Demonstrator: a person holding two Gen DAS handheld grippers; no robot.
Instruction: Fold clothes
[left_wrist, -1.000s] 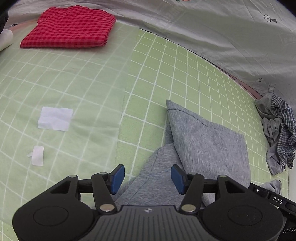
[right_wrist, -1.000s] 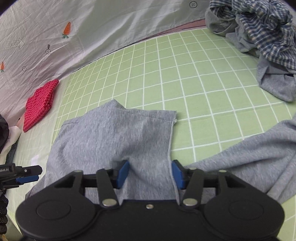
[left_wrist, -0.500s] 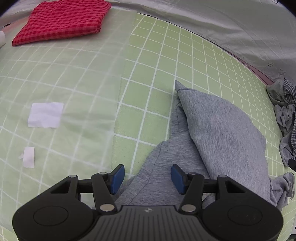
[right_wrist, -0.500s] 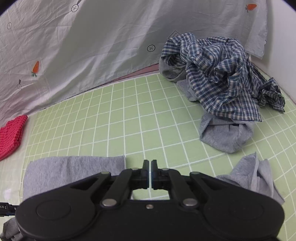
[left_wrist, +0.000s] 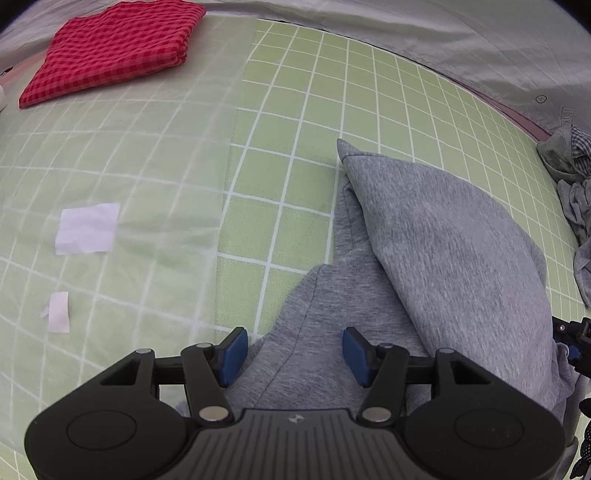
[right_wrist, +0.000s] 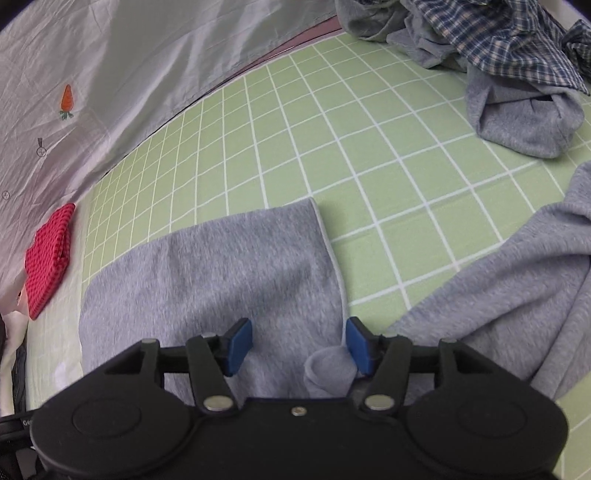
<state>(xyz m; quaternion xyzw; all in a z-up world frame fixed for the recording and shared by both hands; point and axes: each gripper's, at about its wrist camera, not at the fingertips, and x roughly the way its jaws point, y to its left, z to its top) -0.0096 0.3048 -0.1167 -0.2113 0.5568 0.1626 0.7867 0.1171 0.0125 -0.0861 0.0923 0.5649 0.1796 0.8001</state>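
A grey sweatshirt-like garment (left_wrist: 443, 236) lies partly folded on the green checked sheet (left_wrist: 295, 110). My left gripper (left_wrist: 291, 350) points down over its near left edge, open, with grey cloth under the gap and neither pad pressing it. In the right wrist view the folded grey panel (right_wrist: 229, 266) lies ahead, and a looser part of the garment (right_wrist: 517, 280) trails off to the right. My right gripper (right_wrist: 299, 345) hangs over the panel's right hem with its jaws opening. A small bunch of grey cloth sits by the right pad, and nothing is gripped.
A folded red checked cloth (left_wrist: 118, 48) lies at the far left of the sheet. A heap of blue plaid and grey clothes (right_wrist: 498, 48) sits at the far right. Two white paper scraps (left_wrist: 86, 229) lie on the pale left strip. A grey-white sheet (right_wrist: 110, 74) hangs behind.
The right gripper stood open over the grey panel, then shut while facing the heap, and now stands open over the panel again. The left gripper came slightly lower and nearer the cloth.
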